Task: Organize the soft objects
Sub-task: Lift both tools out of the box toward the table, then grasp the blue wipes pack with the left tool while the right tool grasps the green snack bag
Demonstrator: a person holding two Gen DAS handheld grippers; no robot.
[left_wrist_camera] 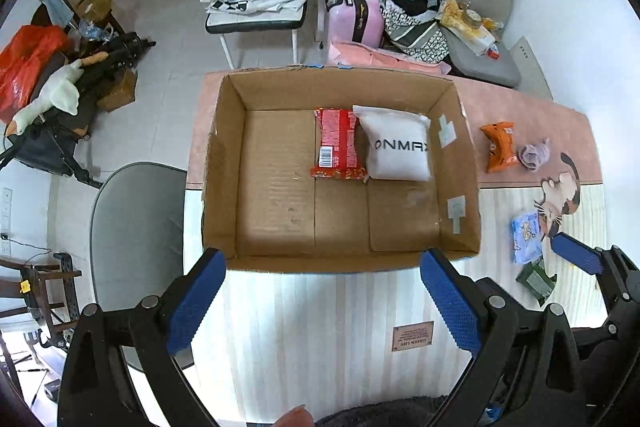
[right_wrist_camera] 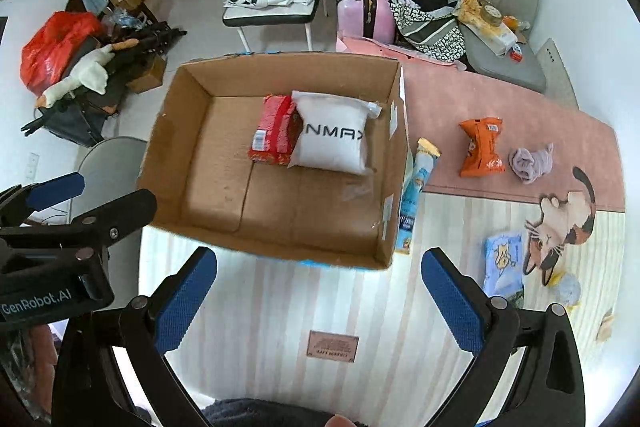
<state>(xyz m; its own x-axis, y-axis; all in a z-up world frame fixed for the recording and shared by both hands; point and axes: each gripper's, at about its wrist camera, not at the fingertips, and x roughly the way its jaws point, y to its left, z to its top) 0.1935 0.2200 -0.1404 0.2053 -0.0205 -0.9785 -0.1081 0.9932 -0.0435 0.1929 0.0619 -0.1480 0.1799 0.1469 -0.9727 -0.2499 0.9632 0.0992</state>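
On the table mat [left_wrist_camera: 320, 327], ahead of both grippers, sits an open cardboard box [left_wrist_camera: 224, 163] with two soft packs lying flat on its floor at the far right: a red snack packet [left_wrist_camera: 338, 143] and, touching its right side, a white pouch [left_wrist_camera: 398, 149] with black lettering. The left gripper [left_wrist_camera: 322, 301] points steeply down with its blue pads spread wide and nothing between them; the box's near wall lies just beyond its fingertips, and the two packs are well apart from it, further in. The right gripper [right_wrist_camera: 320, 301] is likewise wide apart and empty, with the box's near right corner just past its tips.

Outside the box, on the pink part of the mat to the right, lie an orange snack bag [right_wrist_camera: 480, 147] and a crumpled lilac cloth [right_wrist_camera: 530, 161] just beside it, both well clear of either gripper. Nearer, a light blue packet [right_wrist_camera: 504, 261] rests by the cat print.

Only the right wrist view shows a long blue-and-yellow packet [right_wrist_camera: 414, 195] lying close along the box's right wall; the box hides it from the left camera. The left view alone shows a dark green packet [left_wrist_camera: 536, 279] just below the light blue one, with one blue pad of the right gripper beside it. The right view catches the left gripper at its left edge, and a fingertip [right_wrist_camera: 340, 421] at the bottom
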